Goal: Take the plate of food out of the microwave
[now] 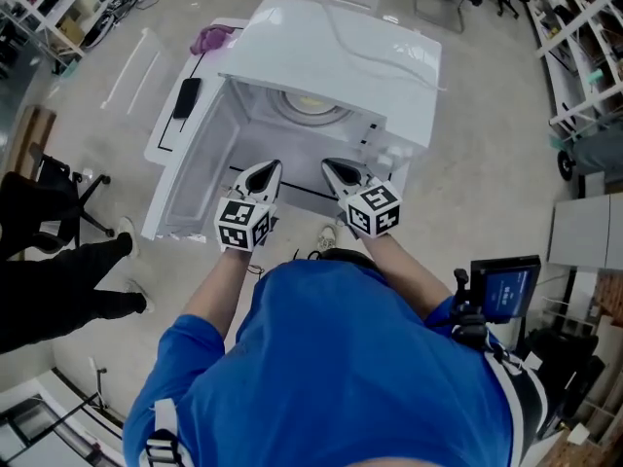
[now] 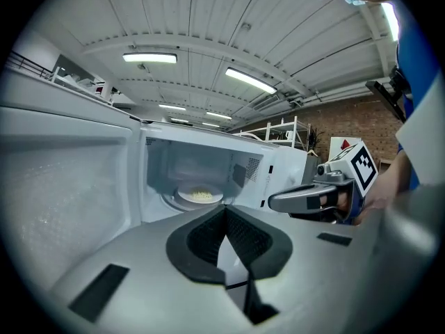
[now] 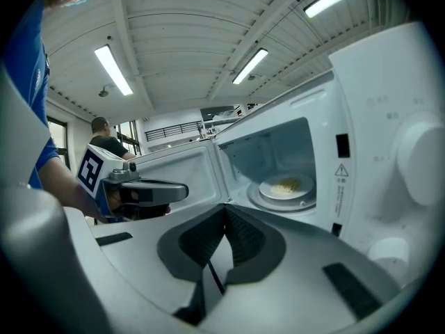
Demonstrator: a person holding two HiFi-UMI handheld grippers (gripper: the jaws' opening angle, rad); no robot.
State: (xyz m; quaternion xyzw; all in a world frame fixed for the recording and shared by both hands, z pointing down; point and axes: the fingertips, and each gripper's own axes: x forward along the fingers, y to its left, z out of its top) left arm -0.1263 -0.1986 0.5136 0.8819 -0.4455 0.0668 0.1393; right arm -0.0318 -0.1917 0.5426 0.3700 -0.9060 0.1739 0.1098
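Two grippers are hovering side by side at the open microwave's [image 1: 336, 52] mouth, prob. lining up to reach in. Left gripper [image 1: 266, 169] & right gripper [image 1: 333, 166] are both keeping fingers [image 2: 208, 236] pressing together, pinching nothing. Plate of food [image 3: 286, 186] is sitting untouched mid-turntable [image 3: 280, 204] inside, w/ door [image 1: 190, 178] hanging wide at left.

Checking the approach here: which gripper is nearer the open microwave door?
Left. The left gripper hangs beside the inner face of the open microwave door; the right gripper is further right, near the control panel, on the side away from the door.
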